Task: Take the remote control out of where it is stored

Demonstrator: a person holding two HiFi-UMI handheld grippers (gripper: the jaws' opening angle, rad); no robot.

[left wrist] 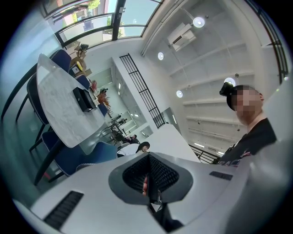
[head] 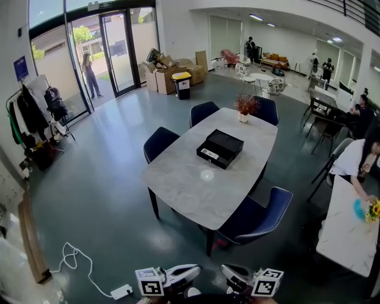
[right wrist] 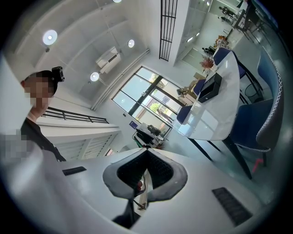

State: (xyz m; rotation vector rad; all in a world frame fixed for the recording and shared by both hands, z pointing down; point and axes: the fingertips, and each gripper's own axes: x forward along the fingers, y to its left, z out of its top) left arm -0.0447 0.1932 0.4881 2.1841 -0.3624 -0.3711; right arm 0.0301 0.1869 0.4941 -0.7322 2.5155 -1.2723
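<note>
Remote not discernible; presumably in black box on table, well ahead of left gripper and right gripper, both closed, empty. Risk: chair between may snag approach; unopened jaws would shove box.

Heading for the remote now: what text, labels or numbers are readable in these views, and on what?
Nothing reads clearly.
Blue sign on the wall: too small to read.
Sign above the glass doors: blurred.
Pale strip on the black box on the table: too small to read.
Marker cubes: black-and-white squares, no letters.
</note>
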